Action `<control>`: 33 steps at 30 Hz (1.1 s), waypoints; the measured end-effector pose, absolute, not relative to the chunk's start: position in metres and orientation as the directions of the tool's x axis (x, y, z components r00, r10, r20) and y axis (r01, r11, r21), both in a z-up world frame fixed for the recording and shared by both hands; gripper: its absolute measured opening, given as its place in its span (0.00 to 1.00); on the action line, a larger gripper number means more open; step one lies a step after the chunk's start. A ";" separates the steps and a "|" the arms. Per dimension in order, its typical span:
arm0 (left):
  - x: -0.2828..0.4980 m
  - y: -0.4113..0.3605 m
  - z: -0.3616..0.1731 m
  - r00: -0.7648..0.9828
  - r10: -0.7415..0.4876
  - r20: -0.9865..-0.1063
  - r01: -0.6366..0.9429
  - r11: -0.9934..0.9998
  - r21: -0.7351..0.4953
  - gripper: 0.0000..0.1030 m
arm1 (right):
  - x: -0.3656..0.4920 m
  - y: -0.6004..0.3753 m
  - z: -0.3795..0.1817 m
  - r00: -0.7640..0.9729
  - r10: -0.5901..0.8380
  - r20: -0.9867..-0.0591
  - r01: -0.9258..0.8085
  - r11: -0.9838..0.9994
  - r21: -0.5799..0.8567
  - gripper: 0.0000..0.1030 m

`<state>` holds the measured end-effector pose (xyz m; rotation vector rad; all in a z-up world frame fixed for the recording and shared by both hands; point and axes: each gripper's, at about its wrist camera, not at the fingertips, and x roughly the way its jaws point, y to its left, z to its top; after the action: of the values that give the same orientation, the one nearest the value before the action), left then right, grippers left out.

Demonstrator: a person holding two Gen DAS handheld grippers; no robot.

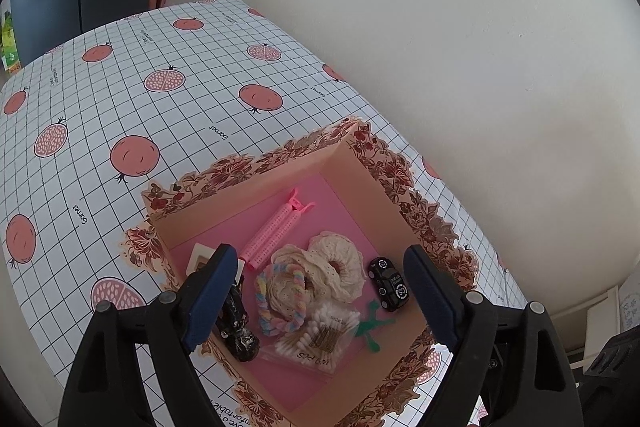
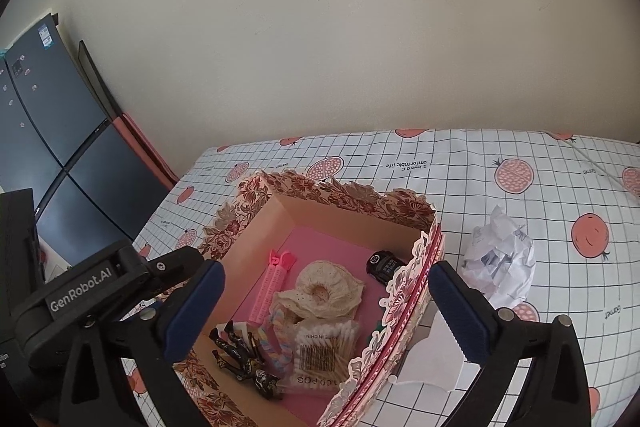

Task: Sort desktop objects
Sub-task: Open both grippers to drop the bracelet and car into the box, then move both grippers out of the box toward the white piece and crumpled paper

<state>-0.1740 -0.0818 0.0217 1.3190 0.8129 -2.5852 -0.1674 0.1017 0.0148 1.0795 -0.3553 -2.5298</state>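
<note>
Floral-rimmed pink cardboard box (image 1: 384,163), centre frame, holds a cotton-swab bag (image 1: 320,341) printed "100 PCS"; left gripper (image 1: 320,303) and right gripper (image 2: 326,311) both gape empty.

Filled floral box (image 2: 340,195) beside crumpled paper (image 2: 502,259)

Left tool (image 1: 320,301), right tool (image 2: 326,311): jaws wide, empty.

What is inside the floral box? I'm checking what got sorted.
In the box: pink hair roller, two cream scrunchies, pastel scrunchie, cotton swabs, toy car, black wrapped item, green clip. Anything beneath them is covered.
</note>
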 end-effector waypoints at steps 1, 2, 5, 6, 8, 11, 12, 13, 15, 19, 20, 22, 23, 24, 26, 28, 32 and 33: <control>-0.174 -0.081 0.021 -0.609 0.132 -0.782 0.342 -0.846 -0.409 0.83 | -0.168 0.103 0.015 -0.641 -0.427 -0.638 0.232 -0.900 0.369 1.00; -0.175 -0.081 0.020 -0.607 0.143 -0.782 0.338 -0.844 -0.416 0.83 | -0.168 0.105 0.014 -0.642 -0.426 -0.637 0.228 -0.900 0.372 1.00; -0.175 -0.078 0.019 -0.602 0.162 -0.782 0.333 -0.839 -0.430 0.83 | -0.170 0.114 0.014 -0.650 -0.416 -0.637 0.205 -0.902 0.380 1.00; -0.175 -0.078 0.020 -0.603 0.162 -0.781 0.331 -0.840 -0.430 0.83 | -0.170 0.117 0.014 -0.653 -0.410 -0.637 0.199 -0.904 0.379 1.00; -0.175 -0.077 0.021 -0.607 0.161 -0.778 0.330 -0.840 -0.431 0.86 | -0.171 0.122 0.015 -0.662 -0.396 -0.637 0.187 -0.909 0.372 1.00; -0.173 -0.076 0.022 -0.612 0.154 -0.775 0.333 -0.839 -0.430 1.00 | -0.171 0.130 0.017 -0.675 -0.382 -0.631 0.172 -0.913 0.369 1.00; -0.173 -0.075 0.022 -0.614 0.155 -0.774 0.330 -0.840 -0.430 1.00 | -0.171 0.133 0.018 -0.678 -0.379 -0.630 0.168 -0.914 0.369 1.00; -0.173 -0.074 0.023 -0.616 0.159 -0.772 0.324 -0.841 -0.433 1.00 | -0.171 0.134 0.018 -0.682 -0.376 -0.627 0.165 -0.915 0.369 1.00; -0.173 -0.072 0.024 -0.618 0.162 -0.769 0.318 -0.843 -0.433 1.00 | -0.171 0.136 0.019 -0.686 -0.374 -0.624 0.164 -0.915 0.368 1.00; -0.171 -0.065 0.029 -0.628 0.123 -0.769 0.320 -0.860 -0.398 1.00 | -0.170 0.137 0.021 -0.686 -0.376 -0.623 0.177 -0.916 0.359 1.00; -0.171 -0.064 0.031 -0.629 0.110 -0.769 0.319 -0.866 -0.385 1.00 | -0.170 0.137 0.022 -0.687 -0.378 -0.620 0.182 -0.916 0.358 1.00; -0.170 -0.059 0.035 -0.642 0.069 -0.763 0.320 -0.880 -0.350 1.00 | -0.170 0.139 0.023 -0.689 -0.378 -0.619 0.186 -0.917 0.353 1.00; -0.169 -0.056 0.039 -0.652 0.042 -0.757 0.323 -0.888 -0.327 1.00 | -0.170 0.140 0.024 -0.693 -0.374 -0.617 0.183 -0.919 0.350 1.00; -0.168 -0.054 0.042 -0.663 0.017 -0.749 0.324 -0.895 -0.307 1.00 | -0.169 0.142 0.025 -0.698 -0.370 -0.614 0.182 -0.920 0.347 1.00; -0.165 -0.049 0.049 -0.684 -0.018 -0.729 0.320 -0.905 -0.279 1.00 | -0.167 0.145 0.029 -0.708 -0.354 -0.611 0.172 -0.926 0.337 1.00; -0.163 -0.045 0.054 -0.700 -0.036 -0.713 0.314 -0.913 -0.261 1.00 | -0.166 0.150 0.033 -0.722 -0.321 -0.613 0.145 -0.936 0.320 1.00; -0.159 -0.033 0.064 -0.721 -0.058 -0.691 0.296 -0.927 -0.231 1.00 | -0.163 0.166 0.041 -0.748 -0.269 -0.607 0.098 -0.949 0.300 1.00; -0.159 -0.030 0.066 -0.727 -0.053 -0.684 0.287 -0.929 -0.233 1.00 | -0.162 0.170 0.044 -0.752 -0.268 -0.602 0.095 -0.948 0.303 1.00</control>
<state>-0.1586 -0.0300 0.0659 1.0603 0.4855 -2.7153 -0.1622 0.1701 0.0435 1.0006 -0.3782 -2.7443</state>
